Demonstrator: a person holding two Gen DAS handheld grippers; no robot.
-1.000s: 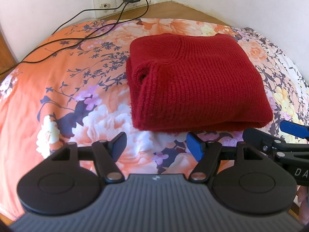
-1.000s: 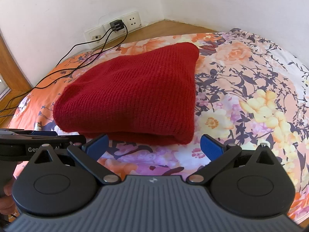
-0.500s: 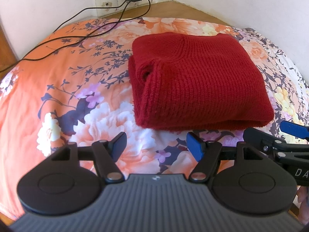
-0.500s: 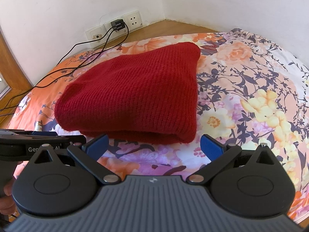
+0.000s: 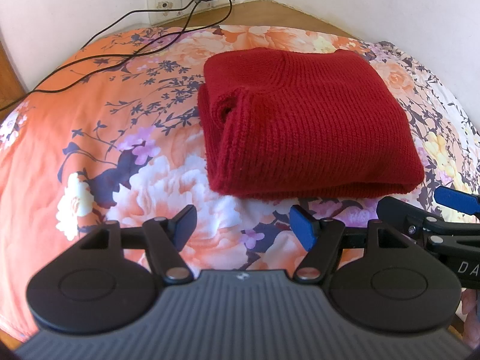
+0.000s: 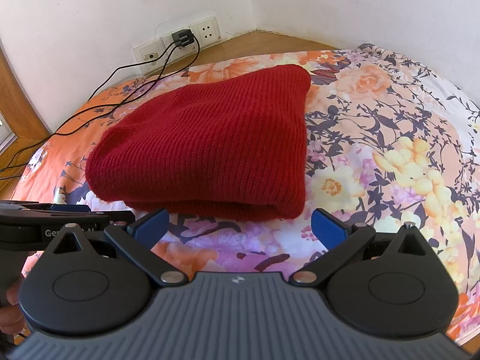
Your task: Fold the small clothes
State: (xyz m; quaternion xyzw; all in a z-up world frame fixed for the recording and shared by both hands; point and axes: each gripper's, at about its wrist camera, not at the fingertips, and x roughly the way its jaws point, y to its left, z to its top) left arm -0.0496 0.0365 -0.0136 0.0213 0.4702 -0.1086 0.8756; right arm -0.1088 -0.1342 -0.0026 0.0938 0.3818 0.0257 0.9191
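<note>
"DA" is read on the right hand-held gripper (image 5: 444, 207); both are held open (left hand-held gripper (image 5: 241, 228)), fold of sweater (image 5: 306, 126) facing them.

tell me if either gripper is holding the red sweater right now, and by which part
Nothing is held. The left gripper and right gripper are both open, short of the folded red sweater.

Bare floral bedspread (image 5: 90, 138) left of folded sweater (image 5: 312, 126); black cables (image 5: 126, 57) beyond.
</note>
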